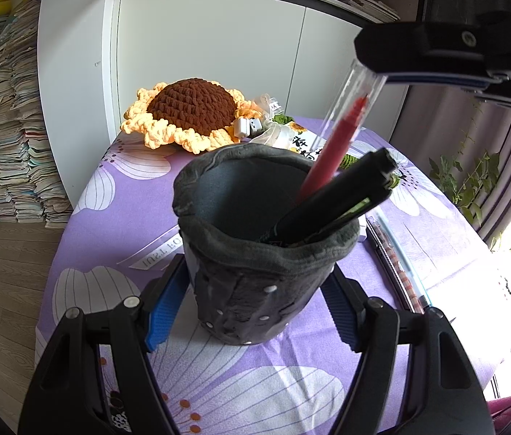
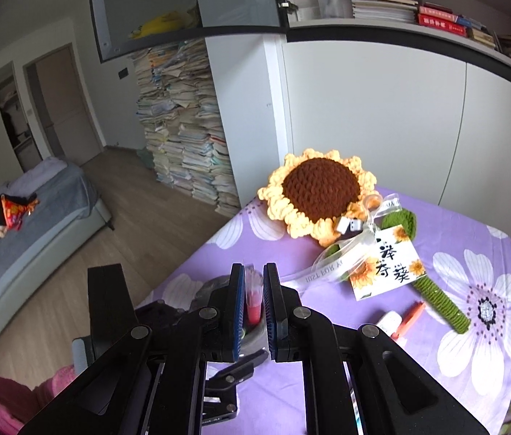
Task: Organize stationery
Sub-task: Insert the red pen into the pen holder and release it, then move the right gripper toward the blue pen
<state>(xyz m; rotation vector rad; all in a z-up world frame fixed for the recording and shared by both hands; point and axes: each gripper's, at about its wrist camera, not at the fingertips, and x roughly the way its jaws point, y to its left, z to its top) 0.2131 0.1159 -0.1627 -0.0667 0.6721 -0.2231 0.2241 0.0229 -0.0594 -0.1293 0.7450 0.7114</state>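
The red pen [image 1: 331,137] is going into the cup [image 1: 266,253] at frame centre, tip already inside beside a black pen [image 1: 331,199]. The right gripper [image 2: 254,290] pinches its clear top — the left gripper [image 1: 251,308] clamps the cup's base on the purple cloth [image 1: 110,224]. Next, I judge, the right jaws must part to drop it. A ribbon [image 1: 157,253] reads "JUST FOR YOU" in part; the card [image 2: 386,268] carries Chinese characters.

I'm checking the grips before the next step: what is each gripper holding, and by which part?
The left gripper clamps the grey pen holder by its lower sides. The right gripper grips the red pen by its clear upper end.
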